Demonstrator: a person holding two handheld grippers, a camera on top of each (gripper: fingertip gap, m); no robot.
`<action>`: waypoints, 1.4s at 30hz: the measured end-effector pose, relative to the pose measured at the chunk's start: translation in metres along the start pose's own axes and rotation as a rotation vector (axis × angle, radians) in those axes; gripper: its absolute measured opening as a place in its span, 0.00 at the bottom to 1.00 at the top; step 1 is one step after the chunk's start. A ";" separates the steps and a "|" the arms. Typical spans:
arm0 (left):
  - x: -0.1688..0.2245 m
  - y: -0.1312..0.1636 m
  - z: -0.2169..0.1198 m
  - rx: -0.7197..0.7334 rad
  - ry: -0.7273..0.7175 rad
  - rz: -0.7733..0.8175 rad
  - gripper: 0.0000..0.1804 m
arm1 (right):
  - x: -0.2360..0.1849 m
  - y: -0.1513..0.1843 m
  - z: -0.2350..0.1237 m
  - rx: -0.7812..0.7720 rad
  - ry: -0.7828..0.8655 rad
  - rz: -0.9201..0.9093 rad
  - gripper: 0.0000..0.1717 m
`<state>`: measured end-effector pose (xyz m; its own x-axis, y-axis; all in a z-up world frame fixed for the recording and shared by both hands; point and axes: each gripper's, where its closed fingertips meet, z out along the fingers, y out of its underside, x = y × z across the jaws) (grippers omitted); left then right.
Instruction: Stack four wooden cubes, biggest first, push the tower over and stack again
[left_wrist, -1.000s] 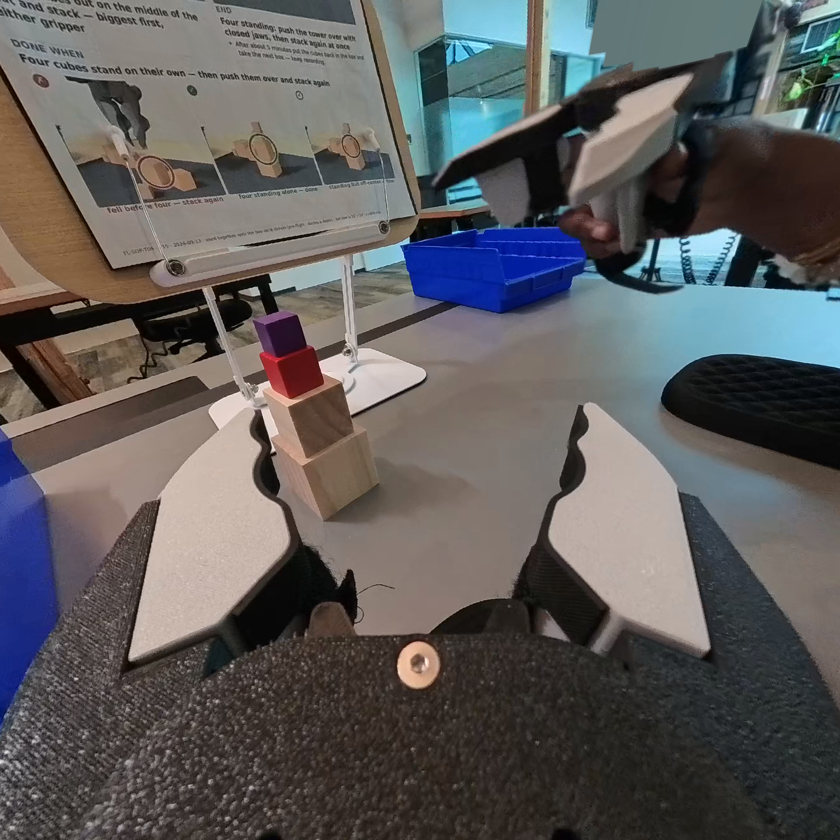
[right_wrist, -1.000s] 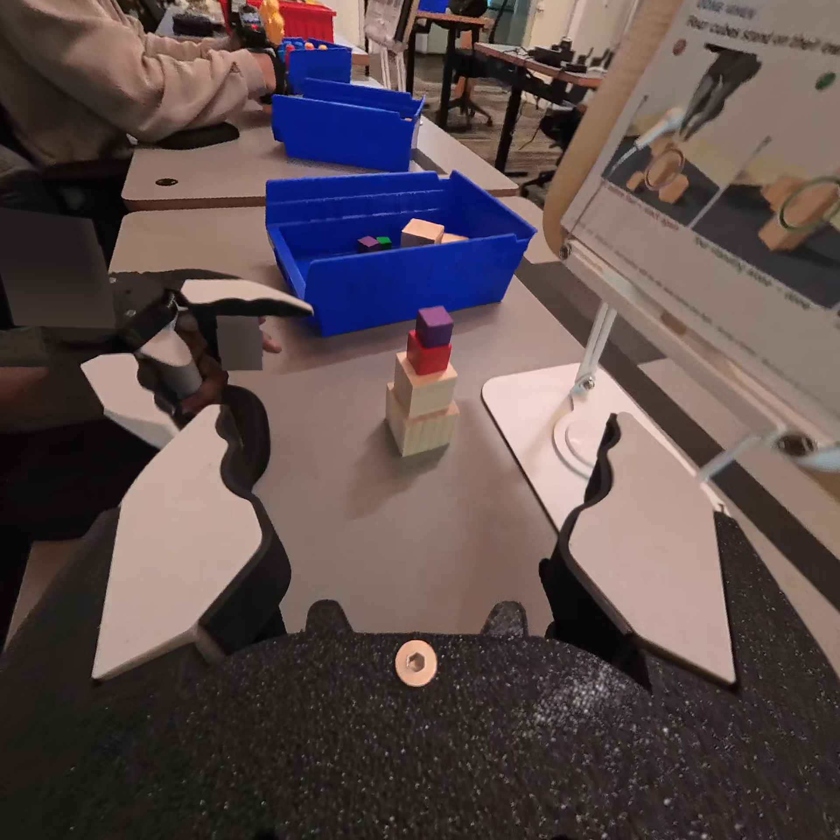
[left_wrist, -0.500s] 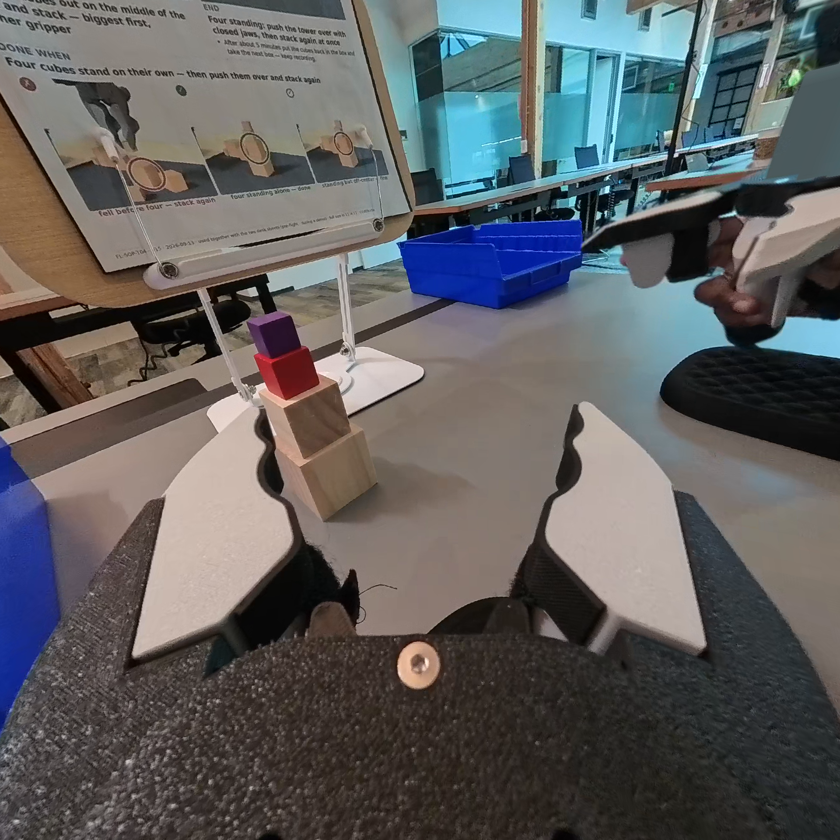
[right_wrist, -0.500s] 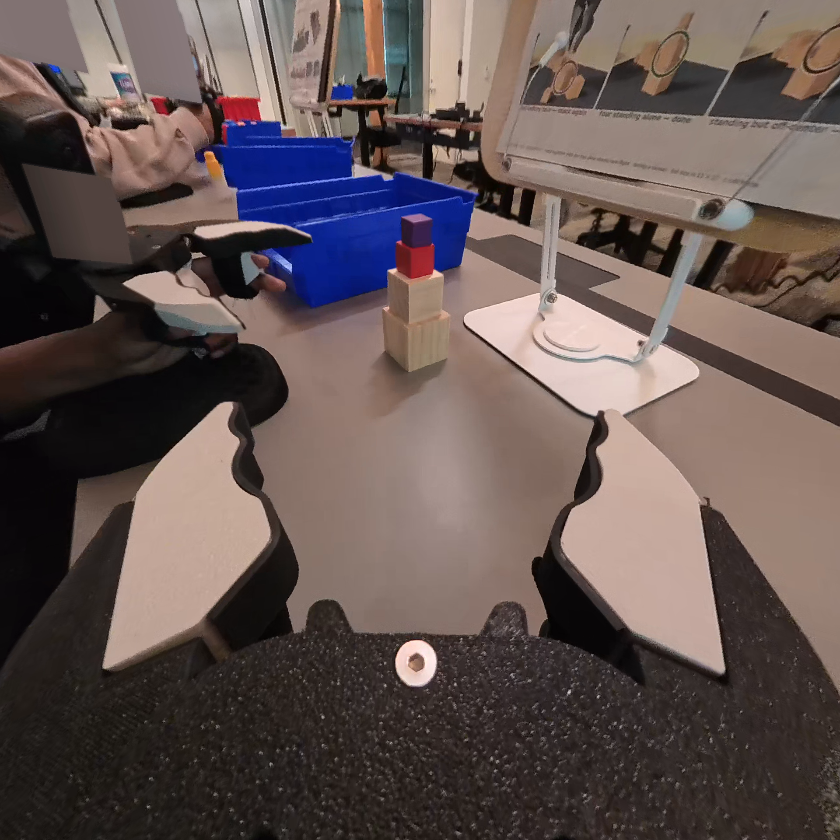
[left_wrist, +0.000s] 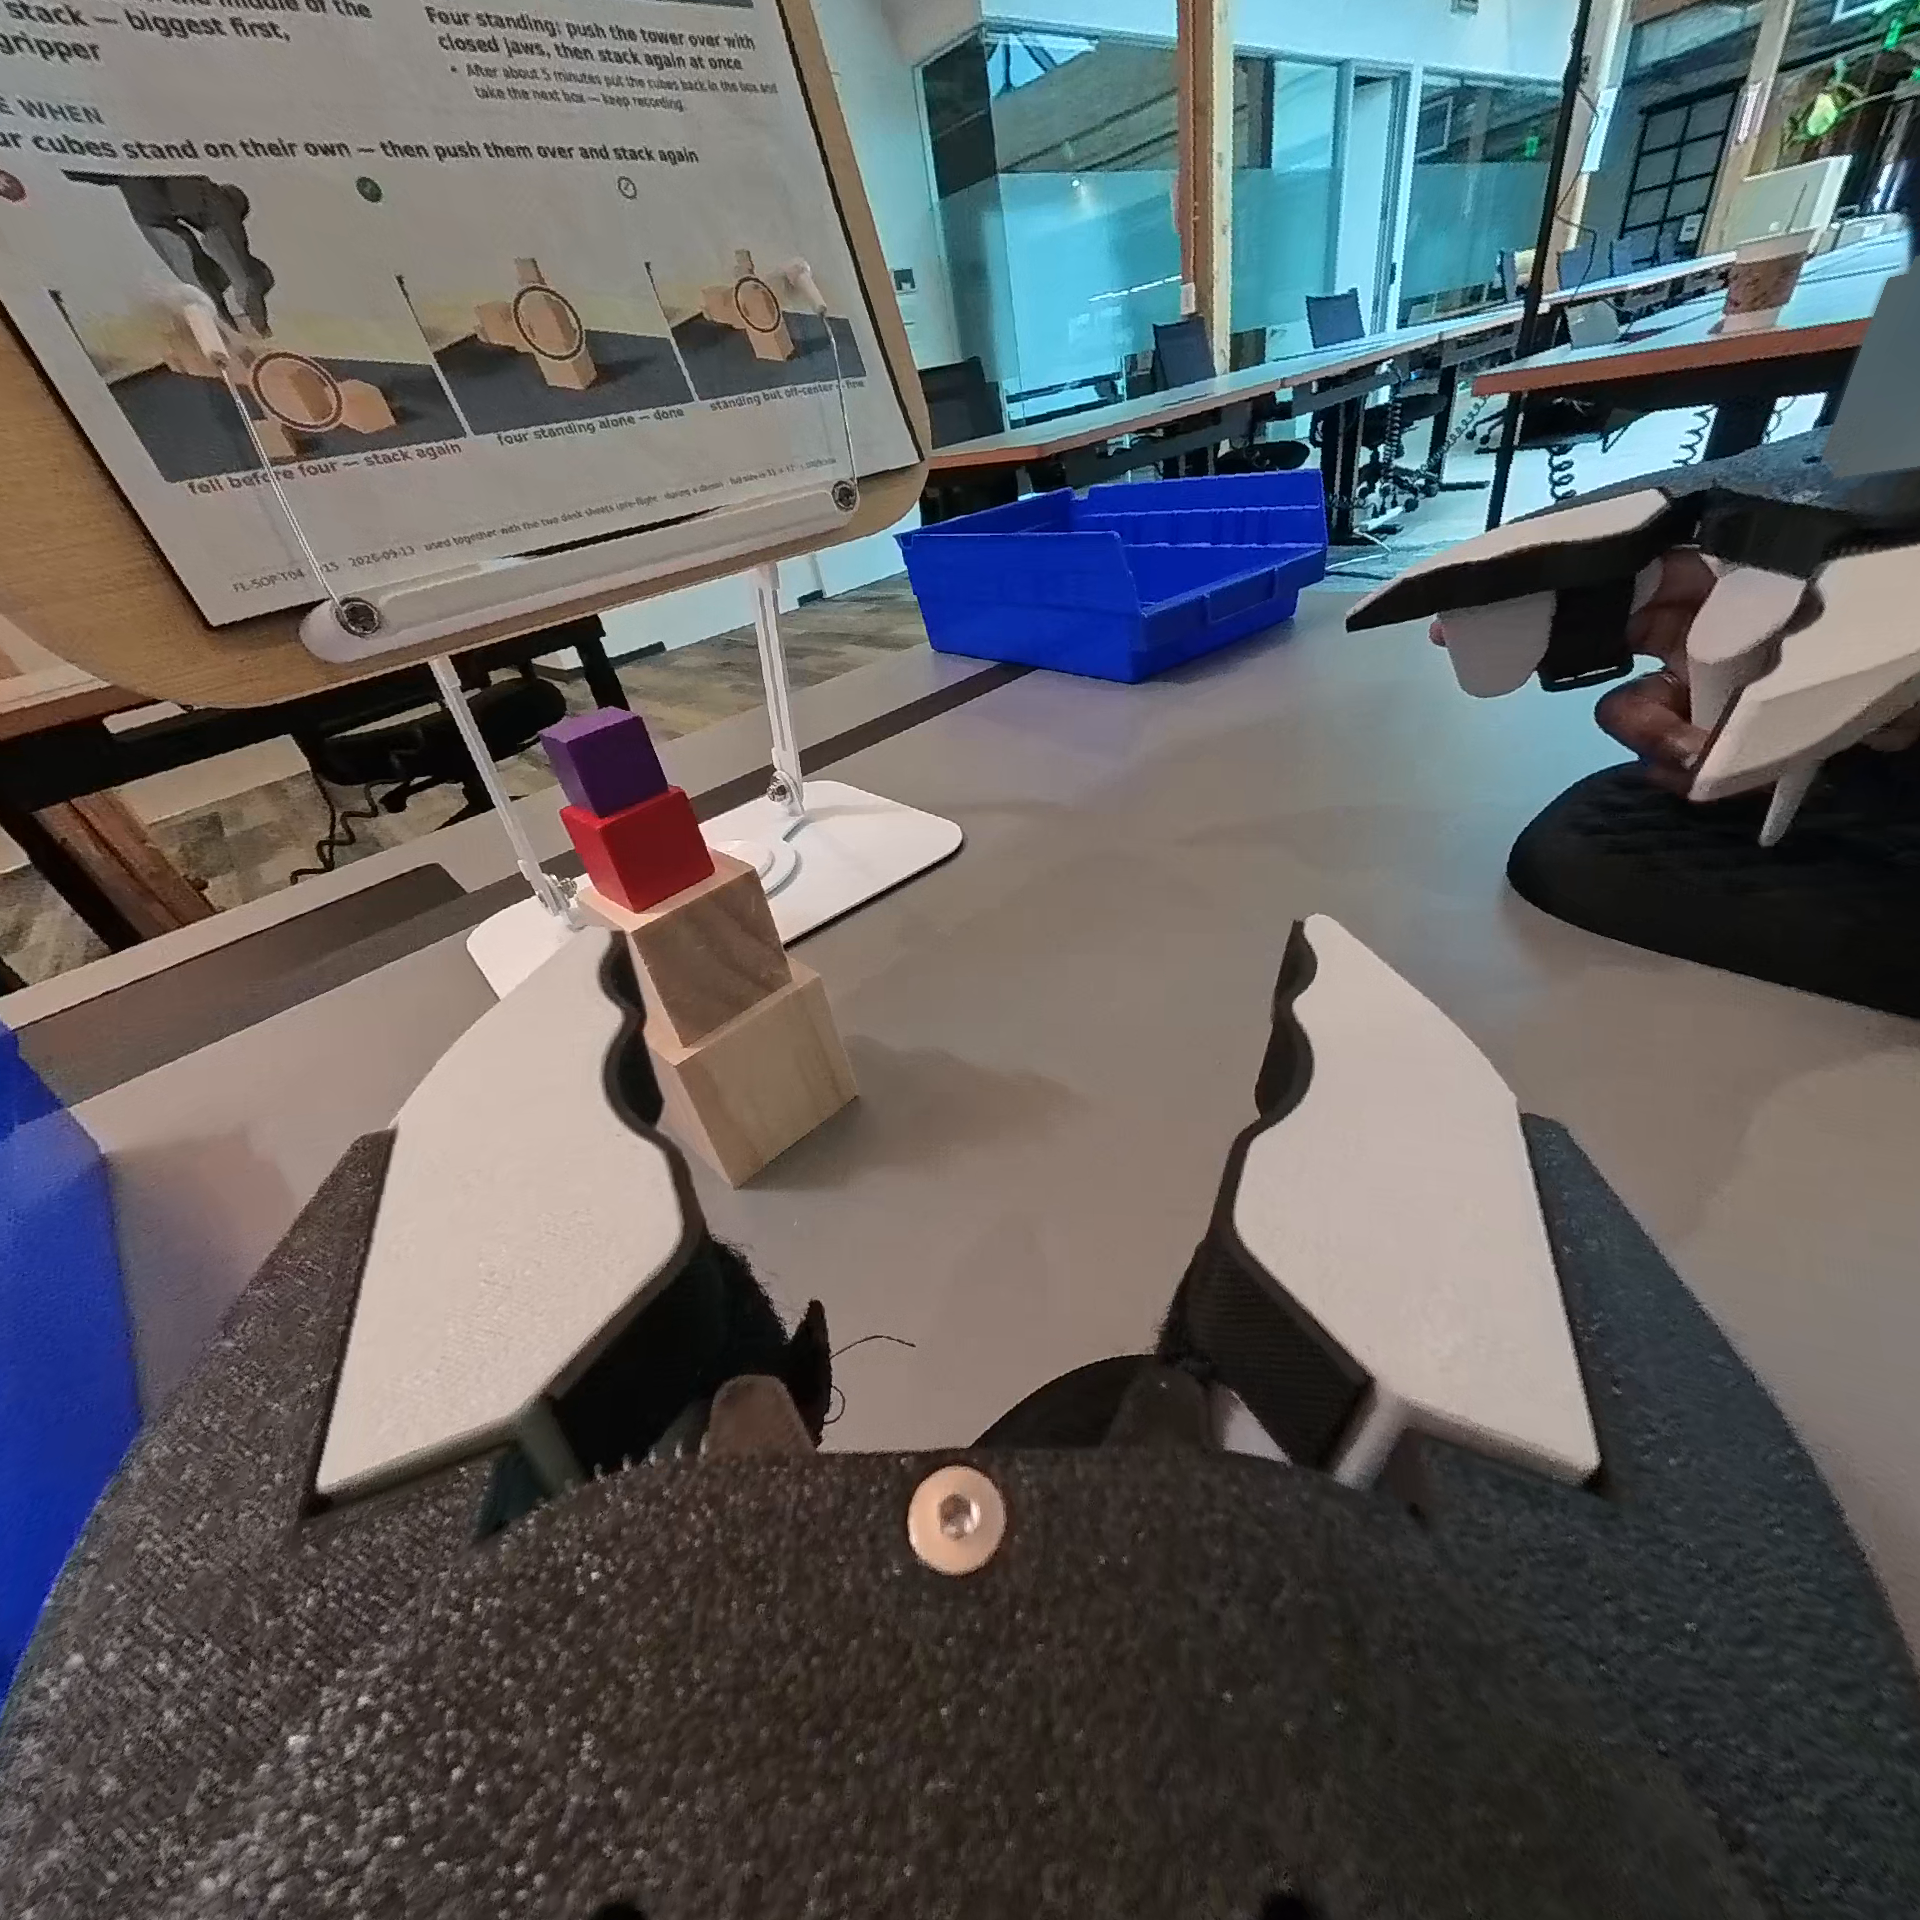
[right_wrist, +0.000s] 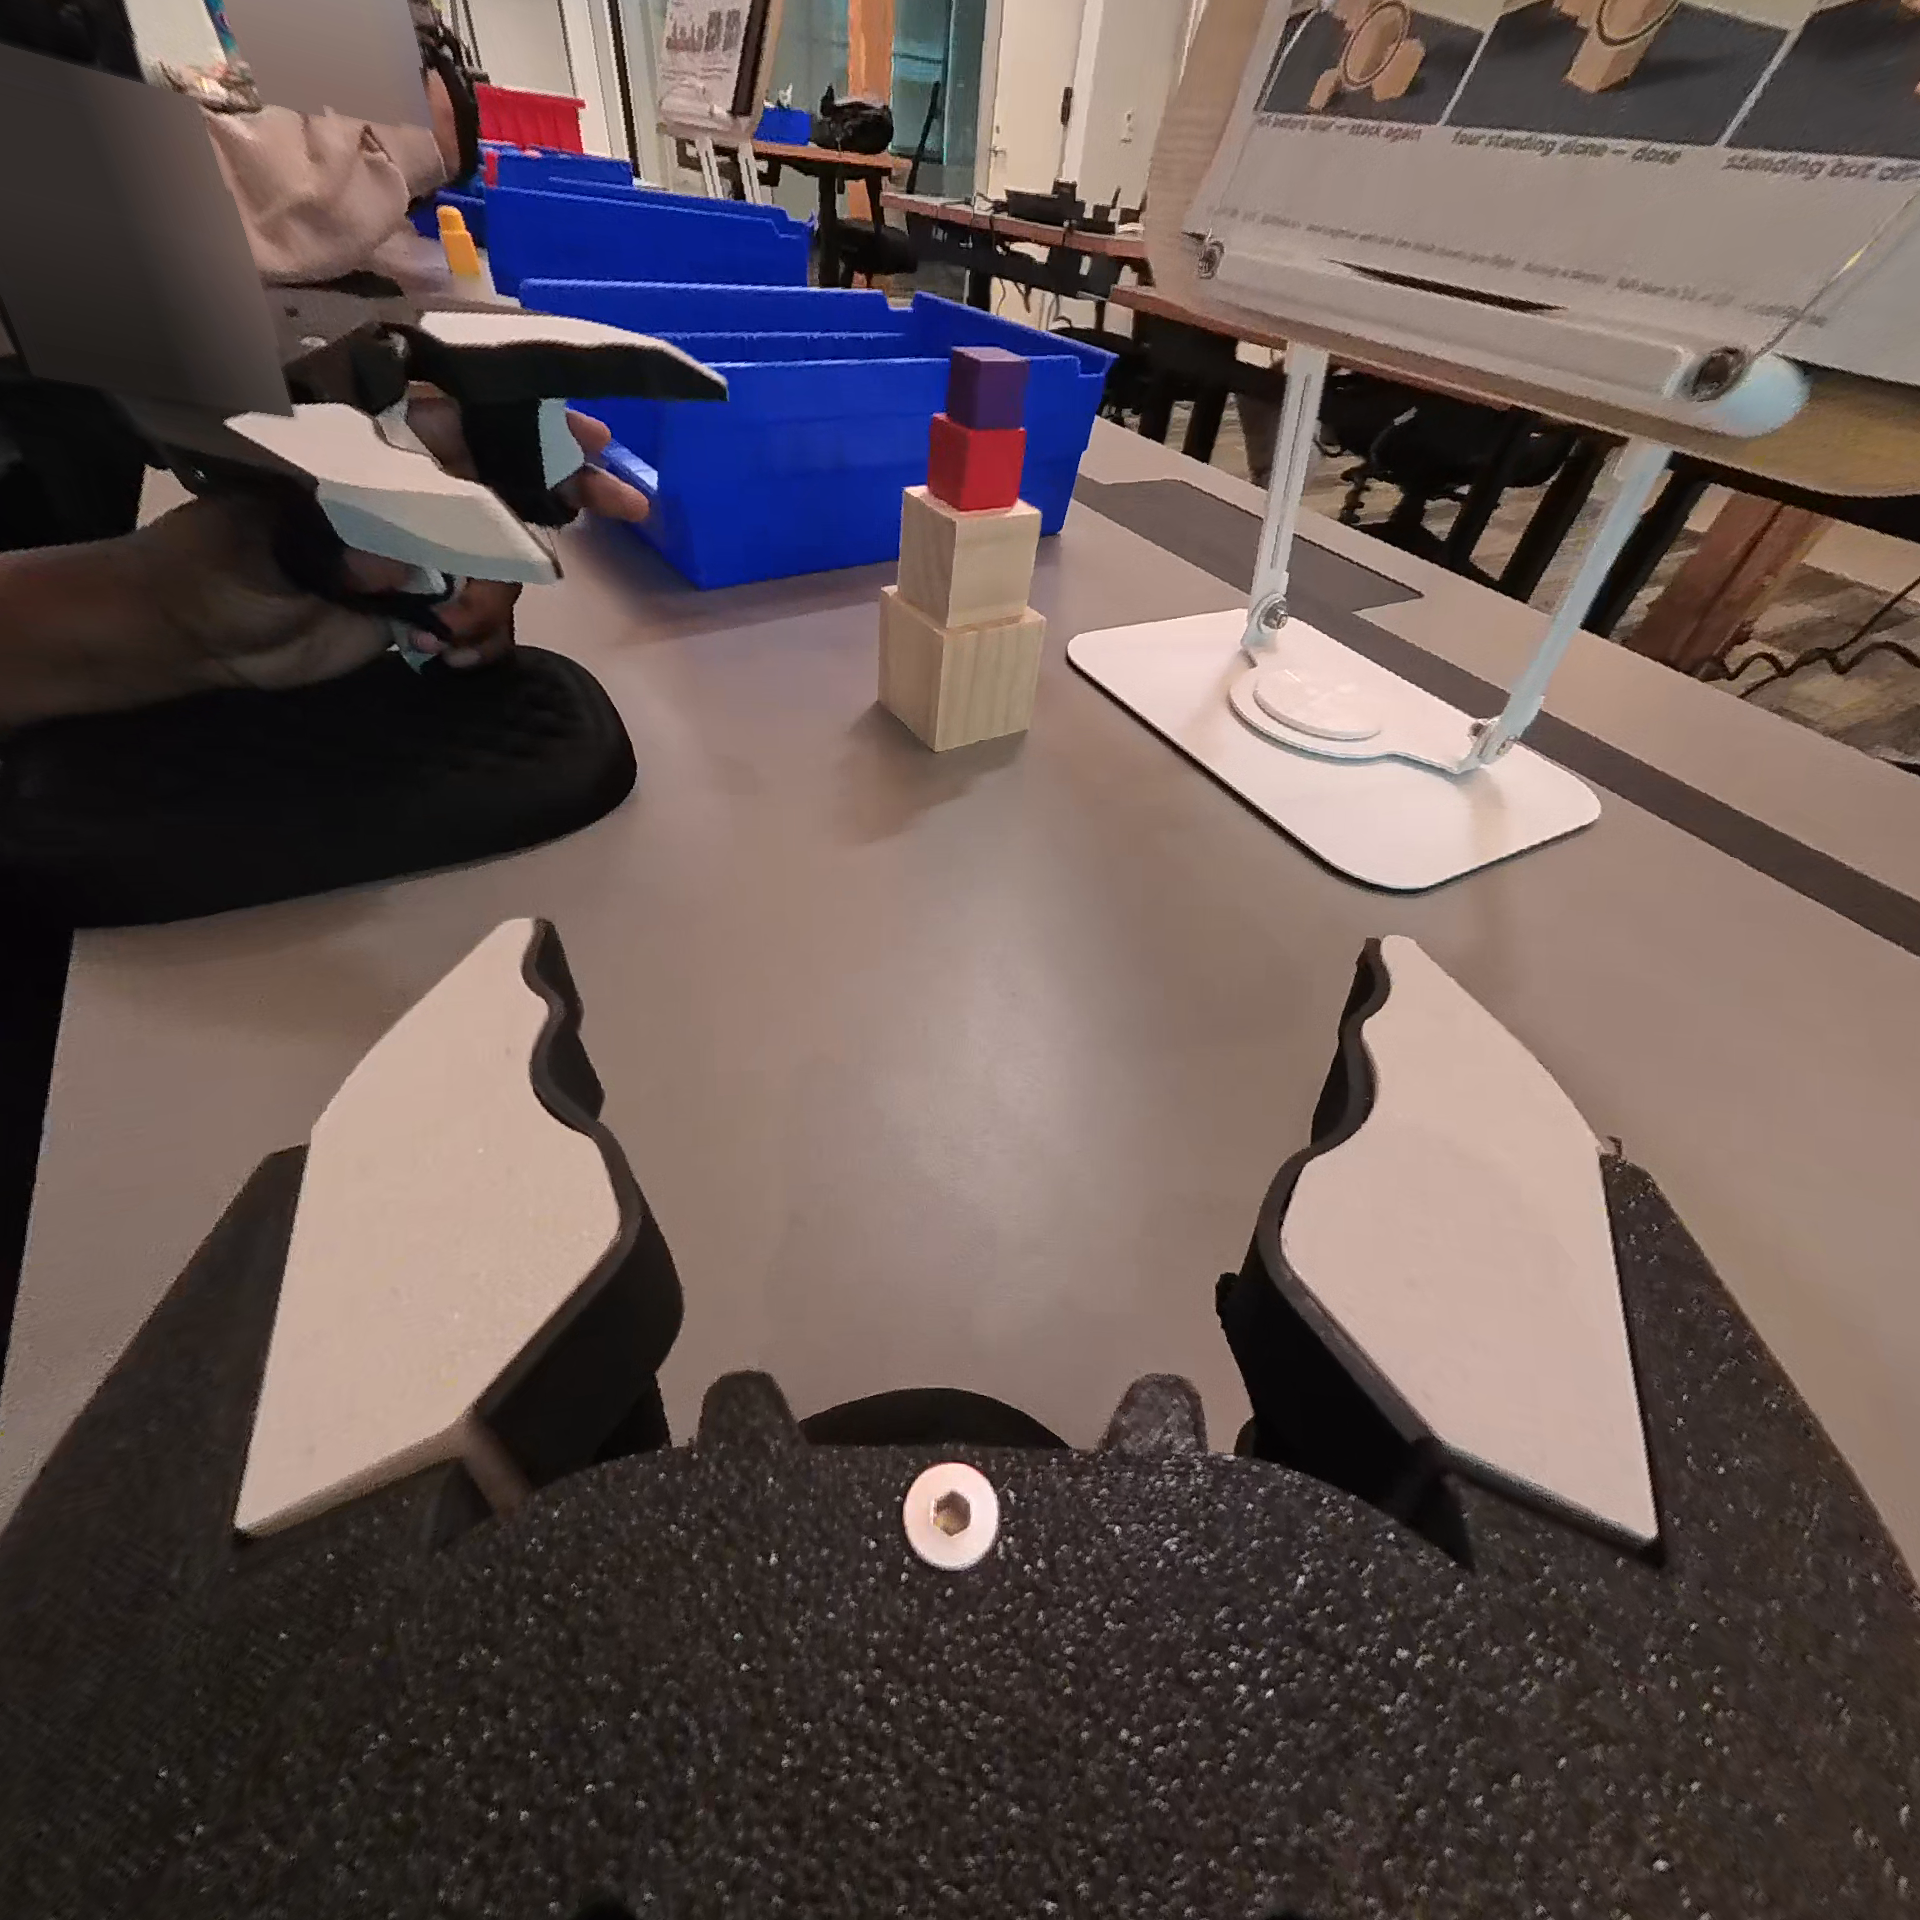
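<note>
Hovering low over grey table (right_wrist: 935, 1039), both grippers w/ jaws spread wide, nothing between pads. Left gripper (left_wrist: 951, 997) sits just beside a 4-cube tower (left_wrist: 717, 956): big wood cube, smaller wood cube, red cube (left_wrist: 639, 844), purple cube (left_wrist: 605, 761) on top; tower is ahead, by its left fingertip, contact can't tell. Right gripper (right_wrist: 956, 966) is well back, tower (right_wrist: 961, 582) straight ahead, apart. Blue bin (right_wrist: 831, 457) behind tower, white doc stand base (right_wrist: 1340, 769) ahead-right, black pad (right_wrist: 312, 779) ahead-left.
</note>
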<state>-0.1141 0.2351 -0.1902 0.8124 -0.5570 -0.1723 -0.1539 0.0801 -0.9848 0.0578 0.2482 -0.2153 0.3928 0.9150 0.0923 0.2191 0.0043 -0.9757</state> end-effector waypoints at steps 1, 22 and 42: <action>0.000 0.000 0.000 0.001 0.000 0.001 0.63 | -0.001 0.000 0.000 -0.004 0.002 -0.011 0.78; -0.117 0.058 0.045 -0.599 -0.222 0.081 0.00 | 0.003 -0.007 -0.007 0.070 -0.001 0.035 0.76; -0.108 0.065 0.072 -0.536 -0.068 0.023 0.00 | 0.001 -0.007 -0.006 0.063 0.010 0.004 0.75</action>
<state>-0.1715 0.3595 -0.2372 0.8373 -0.5039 -0.2122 -0.4232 -0.3515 -0.8351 0.0620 0.2468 -0.2076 0.4025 0.9110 0.0898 0.1607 0.0262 -0.9867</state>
